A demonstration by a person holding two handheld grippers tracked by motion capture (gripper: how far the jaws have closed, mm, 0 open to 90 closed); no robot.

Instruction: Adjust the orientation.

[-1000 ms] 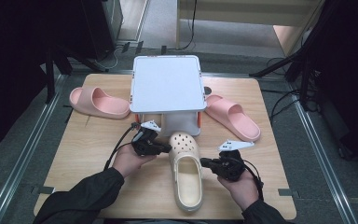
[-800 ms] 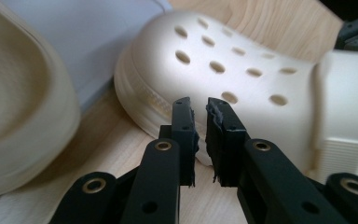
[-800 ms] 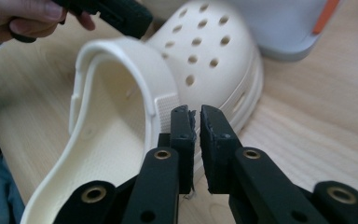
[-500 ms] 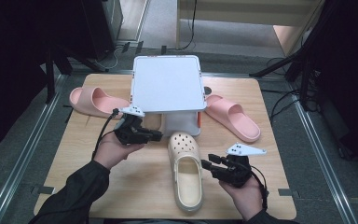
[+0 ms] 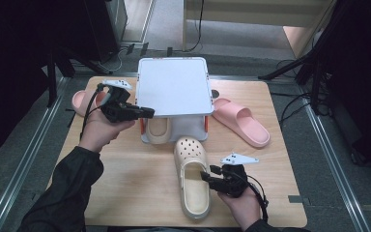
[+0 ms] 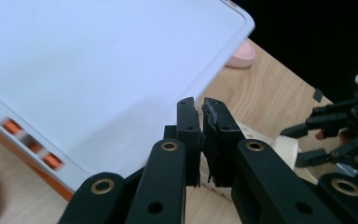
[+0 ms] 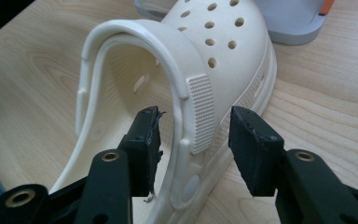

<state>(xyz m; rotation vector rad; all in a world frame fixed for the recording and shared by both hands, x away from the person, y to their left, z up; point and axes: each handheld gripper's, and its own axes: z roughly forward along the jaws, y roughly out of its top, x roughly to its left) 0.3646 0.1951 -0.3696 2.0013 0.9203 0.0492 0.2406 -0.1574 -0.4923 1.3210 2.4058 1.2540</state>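
Note:
A cream clog (image 5: 188, 150) lies on the wooden table, toe toward the white rack (image 5: 174, 87). My right gripper (image 5: 206, 175) sits at the clog's right side. Its jaws have just been opening and now stand open astride the clog's (image 7: 223, 42) side wall and strap, with the pads clear of it (image 7: 196, 122). My left gripper (image 5: 149, 112) hangs raised by the rack's (image 6: 98, 70) left front edge. Its jaws have just been closing and are shut with nothing between them (image 6: 201, 106). A second cream clog (image 5: 158, 129) rests under the rack.
One pink slide (image 5: 239, 121) lies right of the rack, another (image 5: 83, 99) left of it behind my left hand. The table's front edge (image 5: 140, 223) is close to my right hand. Black stands and cables ring the table.
My left gripper has left the clog's toe and risen up and to the left, beside the rack. My right hand has shifted slightly along the clog's side.

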